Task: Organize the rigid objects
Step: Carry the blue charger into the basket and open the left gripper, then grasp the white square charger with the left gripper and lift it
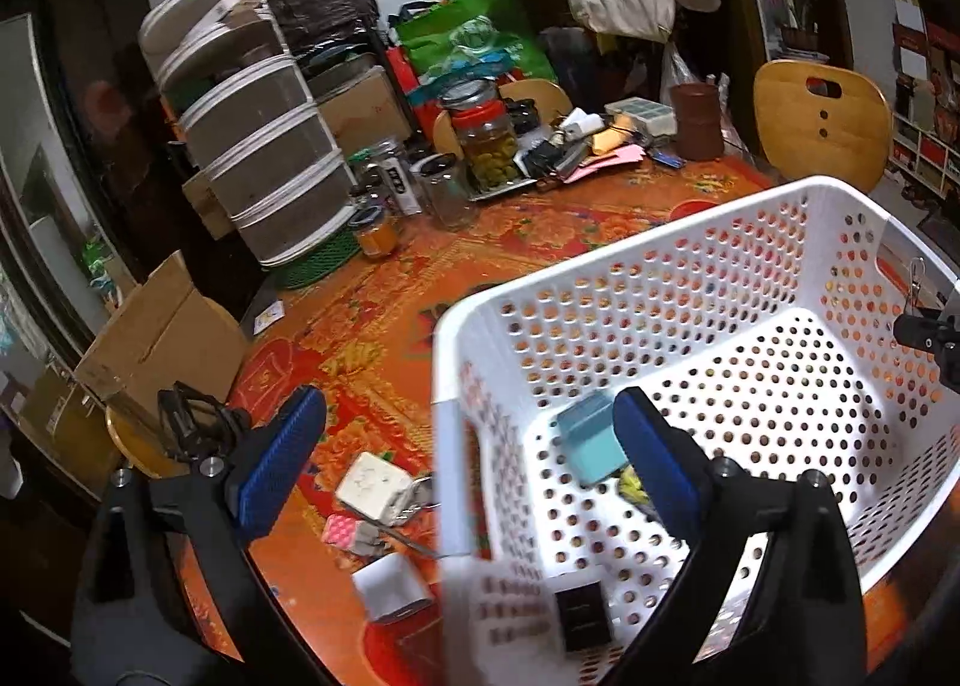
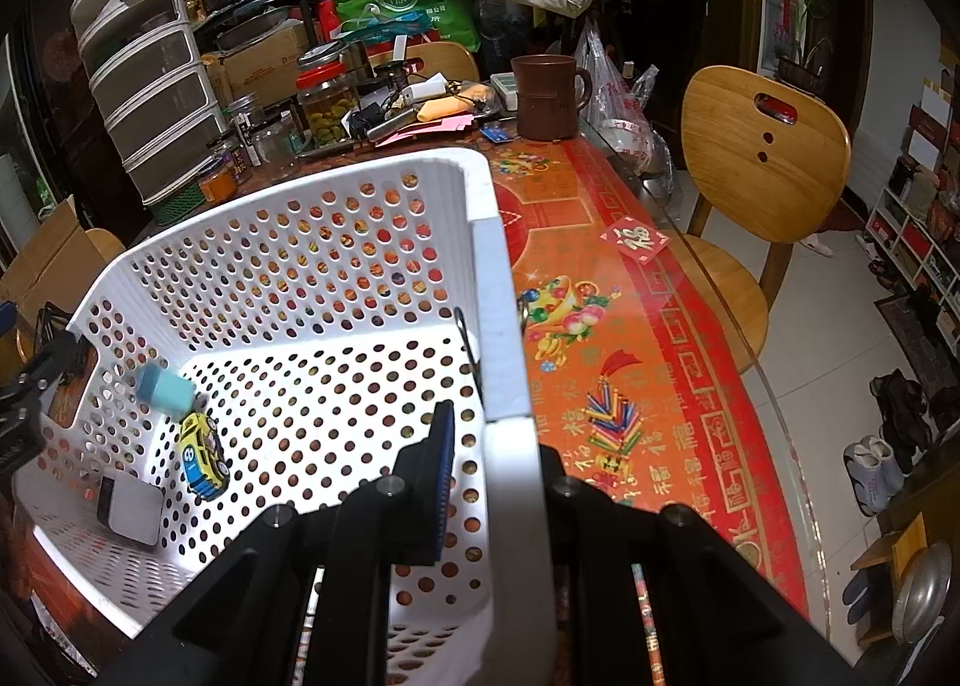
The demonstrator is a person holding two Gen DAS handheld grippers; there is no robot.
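Right gripper [image 2: 489, 482] apparently clamped on basket [image 2: 501, 290] rim, left gripper [image 1: 468, 458] spread wide.

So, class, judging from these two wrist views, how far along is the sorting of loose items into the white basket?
Done: the teal block, yellow toy car and a small white box lie in the white basket.
In hand: the right hand-held gripper clamps the basket's rim; the left hand-held gripper is open and holds nothing.
Left: the white cube, pink block and white adapter sit on the table beside the basket.
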